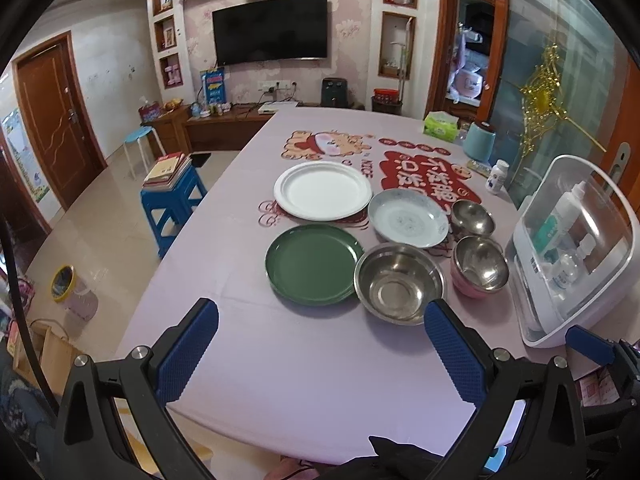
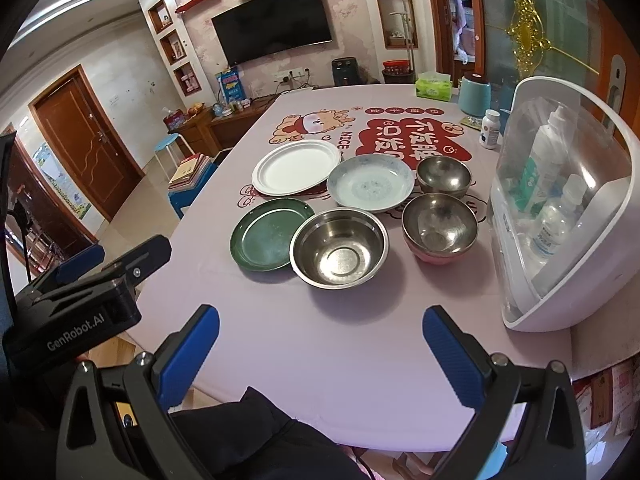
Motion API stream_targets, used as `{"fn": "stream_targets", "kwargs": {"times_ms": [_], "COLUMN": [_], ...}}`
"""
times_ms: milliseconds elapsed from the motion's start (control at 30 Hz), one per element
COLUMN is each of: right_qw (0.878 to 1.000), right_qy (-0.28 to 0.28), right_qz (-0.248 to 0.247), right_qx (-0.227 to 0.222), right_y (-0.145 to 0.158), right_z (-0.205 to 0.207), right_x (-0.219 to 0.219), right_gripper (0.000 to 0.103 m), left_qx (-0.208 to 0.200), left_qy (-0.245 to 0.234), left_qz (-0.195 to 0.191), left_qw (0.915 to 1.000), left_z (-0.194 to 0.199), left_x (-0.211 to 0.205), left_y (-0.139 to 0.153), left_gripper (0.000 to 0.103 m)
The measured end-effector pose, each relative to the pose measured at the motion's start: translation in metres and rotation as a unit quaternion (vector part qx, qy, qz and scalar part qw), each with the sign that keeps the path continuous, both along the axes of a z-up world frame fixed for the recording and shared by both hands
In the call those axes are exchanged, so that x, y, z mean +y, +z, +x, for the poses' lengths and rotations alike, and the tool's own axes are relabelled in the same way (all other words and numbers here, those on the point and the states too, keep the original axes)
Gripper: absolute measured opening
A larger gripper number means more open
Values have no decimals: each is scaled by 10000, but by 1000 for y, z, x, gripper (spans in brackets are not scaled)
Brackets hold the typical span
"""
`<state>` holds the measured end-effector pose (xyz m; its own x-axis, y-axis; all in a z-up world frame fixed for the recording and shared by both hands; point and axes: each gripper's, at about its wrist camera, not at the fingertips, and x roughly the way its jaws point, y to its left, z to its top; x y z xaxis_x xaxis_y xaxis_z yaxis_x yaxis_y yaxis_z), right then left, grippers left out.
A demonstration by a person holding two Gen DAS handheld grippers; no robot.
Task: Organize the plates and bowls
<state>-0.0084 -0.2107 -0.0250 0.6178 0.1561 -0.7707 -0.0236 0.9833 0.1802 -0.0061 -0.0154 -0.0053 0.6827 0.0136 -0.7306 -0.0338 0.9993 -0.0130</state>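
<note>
**Sorting not yet begun: every dish lies singly on the table**

Six dishes are seen spread on the pink-covered table (image 1: 304,380), none stacked on another. At the far left of the group a white plate (image 1: 322,190) is laid, and nearer the table's front edge a green plate (image 1: 314,264). To the right of the white plate a pale patterned plate (image 1: 408,218) is set, its near rim close to a large steel bowl (image 1: 399,283), which sits just beside the green plate. Further right two smaller bowls are placed: a steel bowl (image 1: 473,213) at the back and a pink-bottomed bowl (image 1: 479,266) in front of it, both near a white lidded box (image 1: 576,252) holding bottles.

Neither tool has been brought to a dish. The left gripper (image 1: 322,354) is held with its blue pads wide apart over bare cloth, nothing between them. The right gripper (image 2: 320,358) is likewise spread and unloaded, well short of the large steel bowl (image 2: 339,254).

The whole task is judged to be left: the three plates would need to be gathered into one pile and the three bowls nested into another. No step of this can be counted as done from what is shown. Care is likely to be needed with the patterned plate, which looks breakable, and with the slippery steel rims.
</note>
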Motion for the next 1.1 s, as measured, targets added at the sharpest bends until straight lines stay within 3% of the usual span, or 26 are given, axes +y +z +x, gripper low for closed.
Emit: {"fn": "stream_targets", "kwargs": {"times_ms": [433,1100], "right_qw": [9992,9947], "right_qy": [132,-345], "right_qz": [328,951], "right_qx": [198,205], "right_y": [-19,-24], "right_z": [25,118], "right_x": [-12,18], "right_gripper": [102,102], "left_qx": [345,735], "left_qy": [651,223], "left_qz": [-196,-293], "left_qw": [9971,9966], "left_z": [13,123], "left_x": [29,104], "left_y": [-15,-20], "left_gripper": [102,102]}}
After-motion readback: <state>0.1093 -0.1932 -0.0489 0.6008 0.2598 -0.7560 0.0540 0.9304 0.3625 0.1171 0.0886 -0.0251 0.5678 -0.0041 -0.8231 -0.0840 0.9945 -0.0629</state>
